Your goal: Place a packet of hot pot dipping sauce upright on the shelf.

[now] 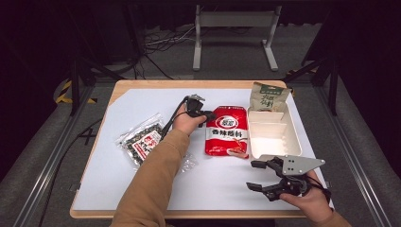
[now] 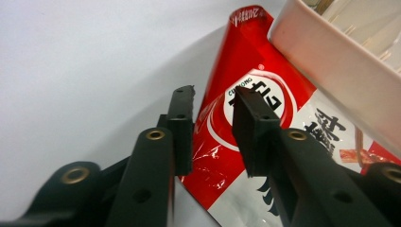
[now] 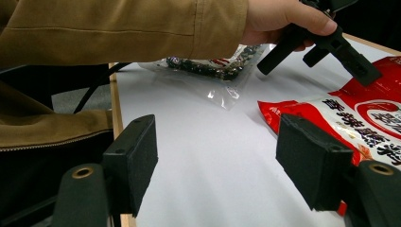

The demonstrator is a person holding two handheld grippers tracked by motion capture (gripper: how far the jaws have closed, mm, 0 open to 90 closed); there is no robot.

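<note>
Our left gripper (image 1: 208, 115) reaches the top left corner of the red seasoning packet (image 1: 228, 137), which lies flat on the white table (image 1: 142, 101) just beside the white tray (image 1: 273, 135); our right gripper (image 1: 257, 175) hovers released near the front edge. In the left gripper view the jaws straddle the packet's (image 2: 255, 75) edge with a gap, seemingly not yet clenched. In the right gripper view the packet (image 3: 373, 118) looks soft, glossy and slippery, so we judge the flat sealed edge the best hold.
</note>
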